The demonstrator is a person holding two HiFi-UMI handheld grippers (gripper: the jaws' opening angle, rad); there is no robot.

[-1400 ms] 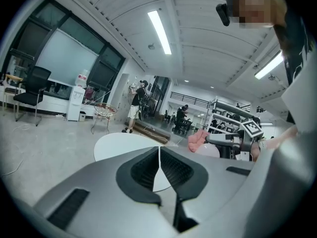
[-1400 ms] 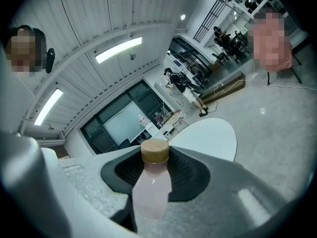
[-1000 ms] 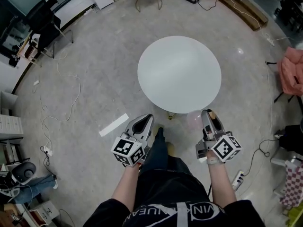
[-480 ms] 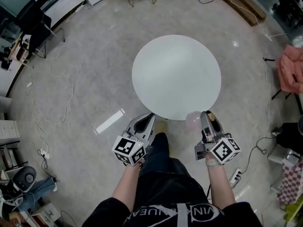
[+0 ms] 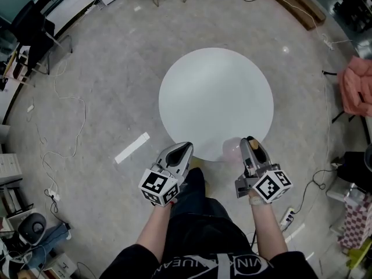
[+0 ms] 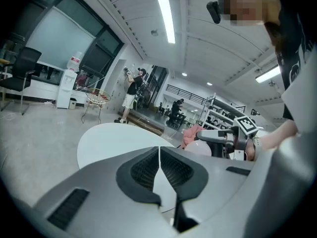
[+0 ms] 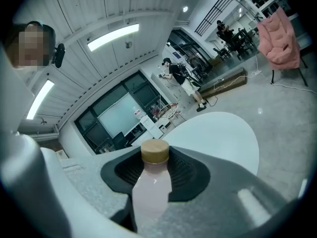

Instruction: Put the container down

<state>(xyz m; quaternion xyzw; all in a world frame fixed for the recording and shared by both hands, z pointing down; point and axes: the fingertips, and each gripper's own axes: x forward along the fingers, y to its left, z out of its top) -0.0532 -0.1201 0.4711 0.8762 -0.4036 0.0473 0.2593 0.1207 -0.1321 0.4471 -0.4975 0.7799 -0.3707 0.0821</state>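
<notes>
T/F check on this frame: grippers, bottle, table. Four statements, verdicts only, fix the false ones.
1. The right gripper is shut on the bottle. True.
2. The left gripper holds a cup. False: its jaws are together with nothing between them.
3. The table is square. False: it is round.
4. The bottle's cap is tan. True.
</notes>
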